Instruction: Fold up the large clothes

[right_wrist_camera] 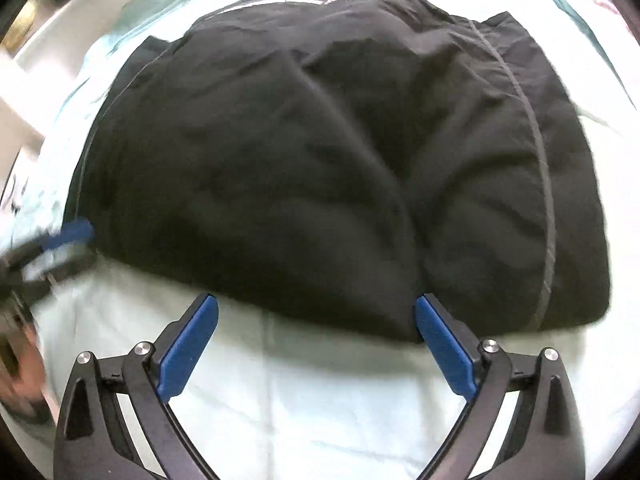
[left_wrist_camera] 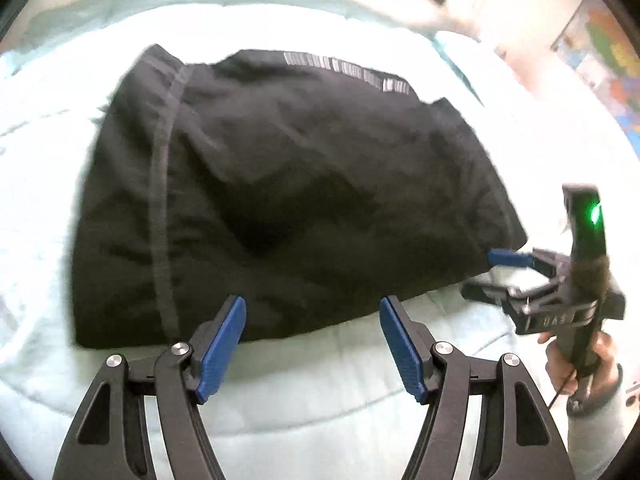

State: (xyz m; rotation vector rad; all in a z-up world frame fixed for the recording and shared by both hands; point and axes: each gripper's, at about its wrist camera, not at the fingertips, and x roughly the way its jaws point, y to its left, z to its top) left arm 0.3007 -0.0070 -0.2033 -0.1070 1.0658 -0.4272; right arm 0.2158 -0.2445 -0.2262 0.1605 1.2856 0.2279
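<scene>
A bed point(left_wrist_camera: 280, 392) covered in a pale mint quilted spread fills both views and carries everything. On it lies the black garment point(left_wrist_camera: 280, 184), folded into a broad, thick bundle with soft creases, lying about the middle of the spread, with pale spread showing on every side. A grey seam line curves down one side of it, and a strip of white lettering point(left_wrist_camera: 344, 68) runs along its far edge; the letters are too blurred to read.

The left tongs point(left_wrist_camera: 312, 344) stand released, blue pads well apart, tips over the near edge of the garment with nothing gripped between them. The right tongs point(right_wrist_camera: 316, 340) are spread wider, also empty, their tips at the near edge of the bundle. In the left wrist view the right tongs point(left_wrist_camera: 496, 276) show at the garment's near right corner, held by a hand point(left_wrist_camera: 580, 364) in a pale sleeve, with a green light point(left_wrist_camera: 594, 214) glowing on the handle.
</scene>
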